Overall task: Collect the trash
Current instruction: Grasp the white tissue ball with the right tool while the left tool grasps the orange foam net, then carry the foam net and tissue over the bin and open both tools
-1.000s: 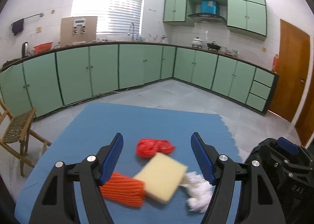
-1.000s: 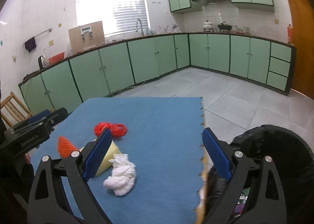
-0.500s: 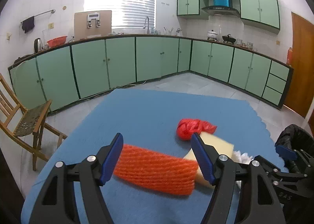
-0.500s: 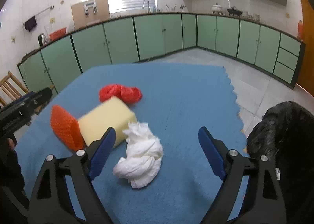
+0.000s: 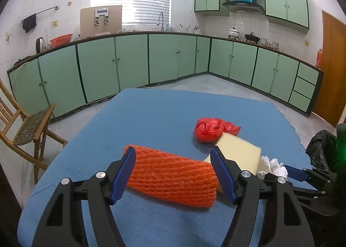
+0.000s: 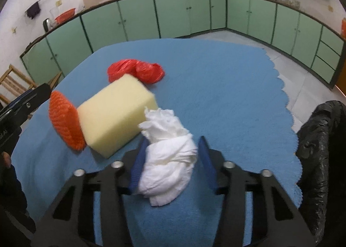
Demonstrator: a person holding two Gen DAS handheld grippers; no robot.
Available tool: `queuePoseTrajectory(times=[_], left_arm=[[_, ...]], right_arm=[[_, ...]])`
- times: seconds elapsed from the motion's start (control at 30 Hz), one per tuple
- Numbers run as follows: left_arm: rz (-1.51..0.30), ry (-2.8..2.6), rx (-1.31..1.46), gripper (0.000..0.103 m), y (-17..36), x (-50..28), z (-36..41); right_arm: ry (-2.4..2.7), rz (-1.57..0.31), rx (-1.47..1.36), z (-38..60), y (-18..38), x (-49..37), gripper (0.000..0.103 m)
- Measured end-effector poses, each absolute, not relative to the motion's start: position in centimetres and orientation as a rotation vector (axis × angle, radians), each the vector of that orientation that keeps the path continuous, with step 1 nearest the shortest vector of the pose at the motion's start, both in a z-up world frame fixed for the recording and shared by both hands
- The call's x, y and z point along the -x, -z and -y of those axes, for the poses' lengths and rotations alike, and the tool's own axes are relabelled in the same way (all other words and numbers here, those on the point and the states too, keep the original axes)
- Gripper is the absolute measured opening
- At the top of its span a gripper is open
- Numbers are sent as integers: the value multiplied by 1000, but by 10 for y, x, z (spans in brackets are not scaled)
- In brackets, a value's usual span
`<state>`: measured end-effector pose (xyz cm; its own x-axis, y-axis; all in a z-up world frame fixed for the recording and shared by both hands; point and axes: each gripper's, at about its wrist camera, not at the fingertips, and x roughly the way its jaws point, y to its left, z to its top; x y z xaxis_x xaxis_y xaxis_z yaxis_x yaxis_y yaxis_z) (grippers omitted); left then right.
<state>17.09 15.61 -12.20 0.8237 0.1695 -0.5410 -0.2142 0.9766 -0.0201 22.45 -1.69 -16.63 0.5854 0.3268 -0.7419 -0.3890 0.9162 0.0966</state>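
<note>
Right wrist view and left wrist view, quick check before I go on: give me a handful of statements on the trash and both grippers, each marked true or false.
1. The right gripper has the white tissue wad between its fingers. True; its jaws have just been closing.
2. The left gripper straddles the orange foam net. True.
3. The yellow sponge is already in the black bag. False; it lies on the blue mat.
4. The red plastic bag lies nearer the cameras than the sponge. False; it lies beyond it.
5. The left gripper is shut tight. False; its jaws stand wide.
</note>
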Motion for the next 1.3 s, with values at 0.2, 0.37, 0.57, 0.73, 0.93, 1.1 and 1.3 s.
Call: queuePoseTrajectory(times=[0.2,0.37,0.57,0.73,0.93,1.1,1.3], left_arm=[[-582,-195,90,70,128,-171,-153],[-594,-180,92,70,132,-171,-146],[-625,-178,90,70,143,-175,-135],[-676,-217,91,70,156,-183,-136],[-710,-225,156,56,163,-187,-149],[-739,-182,174,19,168,-191,-152],[-734,-163,209,5,168,-188,-156]], right_arm=[[-428,-852,60,21,165,-223,31],[-395,-819,71,31,156,-220,30],[-369,-794,62,45,147,-223,30],[-368,-788,57,50,146,-226,30],[-379,-795,61,46,149,-225,30],[-390,-794,77,41,149,-222,30],[-391,-786,77,41,147,-221,30]])
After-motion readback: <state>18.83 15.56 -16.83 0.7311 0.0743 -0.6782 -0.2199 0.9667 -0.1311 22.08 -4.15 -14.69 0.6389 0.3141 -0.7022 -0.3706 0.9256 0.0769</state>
